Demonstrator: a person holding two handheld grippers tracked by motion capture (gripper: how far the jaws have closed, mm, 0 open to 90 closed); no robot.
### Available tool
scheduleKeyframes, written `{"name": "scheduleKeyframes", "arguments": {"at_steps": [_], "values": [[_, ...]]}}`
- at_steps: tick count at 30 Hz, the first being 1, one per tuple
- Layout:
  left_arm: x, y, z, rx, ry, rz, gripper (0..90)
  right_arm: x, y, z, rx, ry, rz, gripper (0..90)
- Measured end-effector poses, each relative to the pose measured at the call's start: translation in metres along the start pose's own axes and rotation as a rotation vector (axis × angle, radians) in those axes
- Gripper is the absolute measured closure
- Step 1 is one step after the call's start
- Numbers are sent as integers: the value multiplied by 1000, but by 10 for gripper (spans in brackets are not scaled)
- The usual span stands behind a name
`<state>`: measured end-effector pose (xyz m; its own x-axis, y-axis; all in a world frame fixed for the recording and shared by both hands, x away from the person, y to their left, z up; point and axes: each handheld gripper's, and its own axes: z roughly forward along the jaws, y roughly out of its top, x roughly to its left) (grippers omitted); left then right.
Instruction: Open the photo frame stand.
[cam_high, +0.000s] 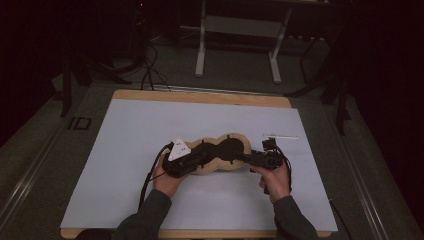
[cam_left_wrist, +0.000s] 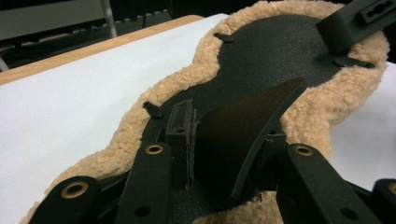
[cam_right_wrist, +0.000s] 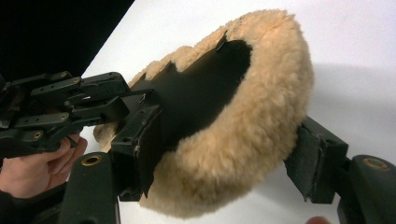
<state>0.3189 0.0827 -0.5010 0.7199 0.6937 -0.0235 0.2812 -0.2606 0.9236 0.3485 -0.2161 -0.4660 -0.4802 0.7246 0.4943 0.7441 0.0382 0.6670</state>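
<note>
Item: fleece-lined insole (cam_high: 220, 154), black-faced, lay near the white sheet's (cam_high: 125, 150) near edge, centre. Left gripper (cam_high: 197, 159) clamped a black flap; right gripper (cam_high: 250, 158) straddled the fleecy end, jaws wide, pads apparently not pressing. Judged light, floppy, non-slip; best gripped at rim.

White sheet (cam_high: 140, 150) on wooden table (cam_high: 200, 96); white stick (cam_high: 281, 136).
</note>
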Motion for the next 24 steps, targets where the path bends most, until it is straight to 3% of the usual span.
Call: {"name": "scheduleKeyframes", "arguments": {"at_steps": [9,12,15,17,24], "values": [[2,-3,-8,-15,-25,-31,624,7,5,0,-2,12,-3,385],[1,-3,-10,-2,-36,-35,580,6,4,1,-4,16,4,413],[-2,-2,-14,8,-19,1,562,4,4,-1,-15,38,26,454],[-2,-2,-16,22,-19,4,537,4,5,-2,-23,49,27,475],[0,-6,-28,41,-55,-23,489,3,6,-3,-39,66,29,514]]}}
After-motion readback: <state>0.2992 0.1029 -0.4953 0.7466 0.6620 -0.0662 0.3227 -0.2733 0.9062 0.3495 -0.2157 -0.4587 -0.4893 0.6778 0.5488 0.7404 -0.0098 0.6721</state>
